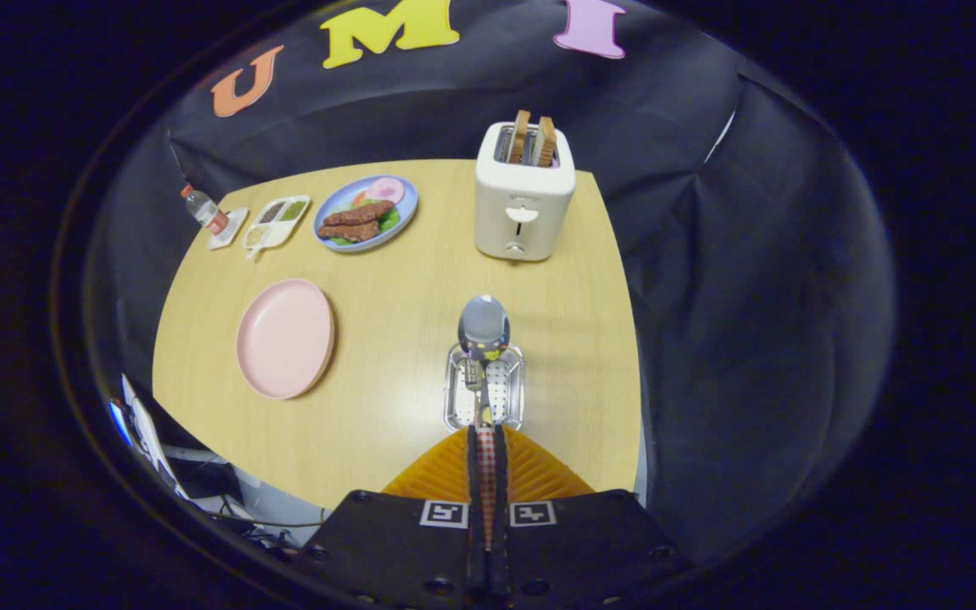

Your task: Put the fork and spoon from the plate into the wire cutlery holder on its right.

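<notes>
Gripper (486, 440) fingers pinched spoon (484, 328) by patterned handle, bowl up, directly over wire cutlery holder (457, 391). Pink plate (285, 337) lay bare (fork probably already in holder). Spoon looked light, stiff, slick; handle grip suited it.

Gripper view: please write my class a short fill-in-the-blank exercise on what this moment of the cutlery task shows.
1. The gripper is shut on the handle of a ______.
2. The pink plate holds ______ pieces of cutlery.
3. The wire cutlery holder sits directly ______ the spoon's bowl.
4. Two slices of bread stand in the ______ beyond the holder.

Missing words: spoon; no; below; toaster
</notes>
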Tool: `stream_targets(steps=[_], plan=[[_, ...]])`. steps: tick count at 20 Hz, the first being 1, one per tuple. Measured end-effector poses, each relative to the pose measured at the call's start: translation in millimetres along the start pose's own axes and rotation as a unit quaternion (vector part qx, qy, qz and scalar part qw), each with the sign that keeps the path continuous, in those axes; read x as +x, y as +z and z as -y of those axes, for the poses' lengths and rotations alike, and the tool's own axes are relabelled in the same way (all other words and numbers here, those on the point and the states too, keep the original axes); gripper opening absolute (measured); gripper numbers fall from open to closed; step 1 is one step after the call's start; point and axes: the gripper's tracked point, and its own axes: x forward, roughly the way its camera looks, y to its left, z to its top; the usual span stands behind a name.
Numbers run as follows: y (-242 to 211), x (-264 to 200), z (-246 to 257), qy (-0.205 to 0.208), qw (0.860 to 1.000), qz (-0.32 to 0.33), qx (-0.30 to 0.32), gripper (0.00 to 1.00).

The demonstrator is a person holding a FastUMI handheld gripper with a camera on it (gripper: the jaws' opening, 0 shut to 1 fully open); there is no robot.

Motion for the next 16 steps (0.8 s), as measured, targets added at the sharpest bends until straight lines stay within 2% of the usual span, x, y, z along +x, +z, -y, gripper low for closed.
stream_targets(steps=[6, 9, 16], plan=[[-9.8, -1.8, 9.6, 0.002, 0.996, -0.084, 0.002, 0.03], [-18.8, 3.5, 5.8, 0.022, 0.989, -0.148, 0.021, 0.03], [-7.0, 29.8, 7.4, 0.019, 0.979, -0.201, 0.023, 0.03]])
